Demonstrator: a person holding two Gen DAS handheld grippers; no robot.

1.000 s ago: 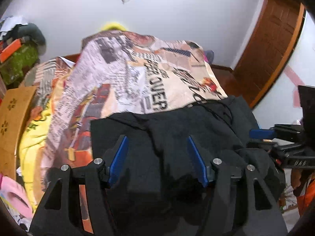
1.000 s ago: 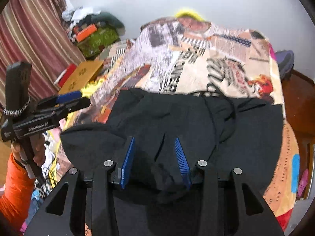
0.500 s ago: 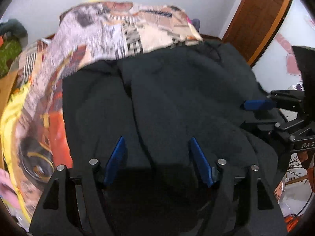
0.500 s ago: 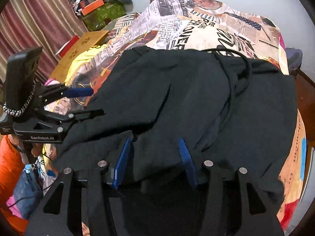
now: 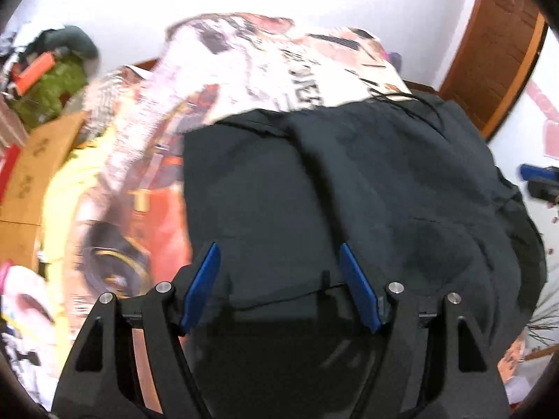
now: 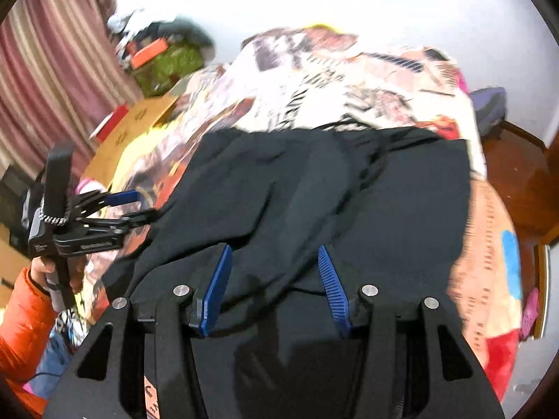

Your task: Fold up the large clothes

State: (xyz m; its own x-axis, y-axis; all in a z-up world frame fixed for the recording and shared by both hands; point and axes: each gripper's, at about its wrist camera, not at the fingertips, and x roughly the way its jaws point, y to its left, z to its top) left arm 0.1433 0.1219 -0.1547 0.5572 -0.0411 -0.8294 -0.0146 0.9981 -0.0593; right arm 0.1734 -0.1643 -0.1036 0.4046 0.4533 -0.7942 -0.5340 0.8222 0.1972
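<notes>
A large black hooded garment [image 5: 367, 181] lies spread on a bed with a newspaper-print cover [image 5: 279, 63]; it also shows in the right wrist view [image 6: 332, 188]. My left gripper [image 5: 279, 255] is open, its blue pads above the garment's near hem, holding nothing. My right gripper [image 6: 274, 255] is open over the near hem too, with cloth bunched between its blue pads. The left gripper also shows from the side in the right wrist view [image 6: 132, 206], open at the garment's left edge. The right gripper's tip [image 5: 536, 178] shows at the right of the left wrist view.
A cardboard box [image 6: 129, 132] and a pile of clutter [image 6: 164, 56] stand left of the bed by a striped curtain [image 6: 52, 80]. A wooden door [image 5: 496, 49] is at the right. A white wall is behind the bed.
Both grippers have pulled back and tilted up from the garment, so more of the bed cover and wall show. Both stay open. The garment lies flatter than a second ago.
</notes>
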